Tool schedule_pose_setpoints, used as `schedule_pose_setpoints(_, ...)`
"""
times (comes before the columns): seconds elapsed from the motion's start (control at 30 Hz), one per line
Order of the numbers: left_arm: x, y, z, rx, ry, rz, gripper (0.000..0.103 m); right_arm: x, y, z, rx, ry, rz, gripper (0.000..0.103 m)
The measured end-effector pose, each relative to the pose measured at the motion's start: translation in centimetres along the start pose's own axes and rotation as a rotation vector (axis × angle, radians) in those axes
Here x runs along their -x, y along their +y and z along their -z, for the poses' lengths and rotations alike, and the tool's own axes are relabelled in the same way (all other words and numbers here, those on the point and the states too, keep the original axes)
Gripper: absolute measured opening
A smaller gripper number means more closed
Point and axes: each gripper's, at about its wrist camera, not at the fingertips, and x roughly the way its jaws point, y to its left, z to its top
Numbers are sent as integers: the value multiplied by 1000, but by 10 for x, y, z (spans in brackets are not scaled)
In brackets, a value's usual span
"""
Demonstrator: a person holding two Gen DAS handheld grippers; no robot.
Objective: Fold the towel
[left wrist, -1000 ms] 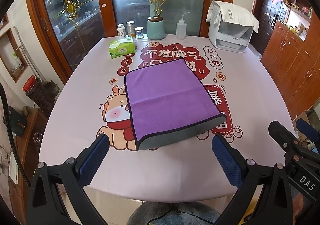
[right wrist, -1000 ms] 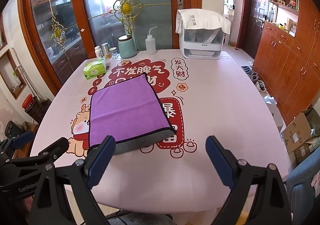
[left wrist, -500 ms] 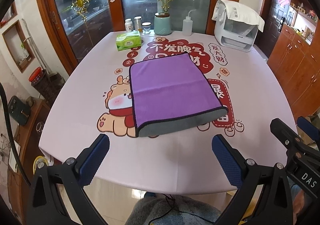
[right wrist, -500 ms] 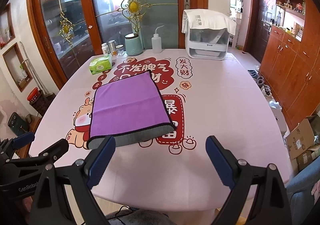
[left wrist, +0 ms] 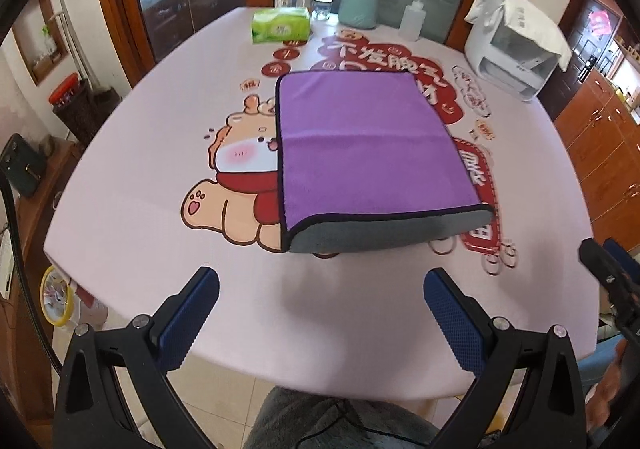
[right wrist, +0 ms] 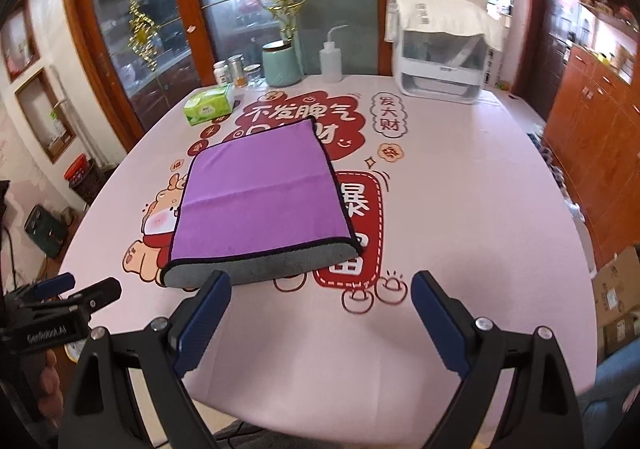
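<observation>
Towel (left wrist: 360, 153) unmoved, folded; left gripper (left wrist: 320, 313) and right gripper (right wrist: 320, 313) nearer, spread apart, empty.

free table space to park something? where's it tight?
Free: the pink tablecloth right of the folded purple towel, up to the white appliance; also the near strip before both open grippers. Crowded: far edge, with green tissue box, teal canister, squeeze bottle.

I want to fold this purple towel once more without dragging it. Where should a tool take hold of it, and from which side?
Take the purple towel at its near corners, coming from the table's near edge. The thick grey fold faces you and bulges slightly, so a finger could probably slide under it; both tools, left and right, are open.
</observation>
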Motion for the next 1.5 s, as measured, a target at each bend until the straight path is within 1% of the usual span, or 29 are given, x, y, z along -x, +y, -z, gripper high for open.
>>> schedule_pose_setpoints(0.1, -25, 6, -4, -18, 14, 17, 102, -23, -8, -4, 46, 17, -23, 91)
schedule_pose_setpoints(0.27, -67, 11, -10, -109, 23, 10, 102, -69, -26, -8, 124, 64, -66, 88)
schedule_pose_setpoints(0.33, -81, 13, -14, -136, 31, 32, 102, -91, -35, -8, 152, 83, -71, 86)
schedule_pose_setpoints(0.4, -93, 15, -17, -143, 53, 50, 101, -109, -42, -8, 171, 107, -82, 82)
schedule_pose_setpoints(0.47, -108, 17, -21, -149, 73, 62, 97, -129, -48, -8, 197, 135, -100, 78)
schedule_pose_setpoints(0.5, -113, 17, -22, -151, 79, 71, 97, -135, -50, -7, 208, 145, -109, 75)
schedule_pose_setpoints(0.6, -126, 19, -27, -158, 93, 103, 96, -153, -53, -7, 237, 171, -150, 70)
schedule_pose_setpoints(0.73, -136, 24, -34, -171, 104, 161, 93, -170, -54, -10, 295, 195, -189, 68)
schedule_pose_setpoints(0.8, -139, 25, -37, -187, 101, 173, 89, -177, -54, -13, 318, 214, -223, 61)
schedule_pose_setpoints(0.87, -142, 25, -39, -206, 107, 179, 81, -181, -53, -15, 336, 226, -247, 57)
schedule_pose_setpoints(0.93, -143, 24, -40, -215, 115, 198, 79, -185, -51, -17, 367, 237, -266, 56)
schedule_pose_setpoints(1.03, -143, 22, -40, -228, 113, 228, 78, -188, -46, -19, 409, 247, -273, 55)
schedule_pose_setpoints(1.07, -143, 21, -40, -233, 113, 234, 74, -189, -45, -19, 421, 252, -282, 53)
schedule_pose_setpoints(1.1, -142, 19, -39, -239, 113, 239, 72, -190, -43, -19, 436, 259, -288, 48)
schedule_pose_setpoints(1.17, -143, 17, -38, -255, 123, 254, 65, -191, -40, -19, 462, 275, -308, 43)
schedule_pose_setpoints(1.2, -143, 16, -37, -259, 126, 259, 64, -192, -39, -19, 472, 280, -314, 41)
schedule_pose_setpoints(1.33, -144, 13, -36, -269, 140, 282, 53, -193, -37, -19, 497, 295, -321, 35)
schedule_pose_setpoints(1.43, -145, 12, -34, -271, 154, 291, 42, -191, -34, -18, 529, 284, -303, 28)
schedule_pose_setpoints(1.5, -145, 11, -32, -273, 158, 286, 40, -191, -35, -18, 529, 282, -291, 22)
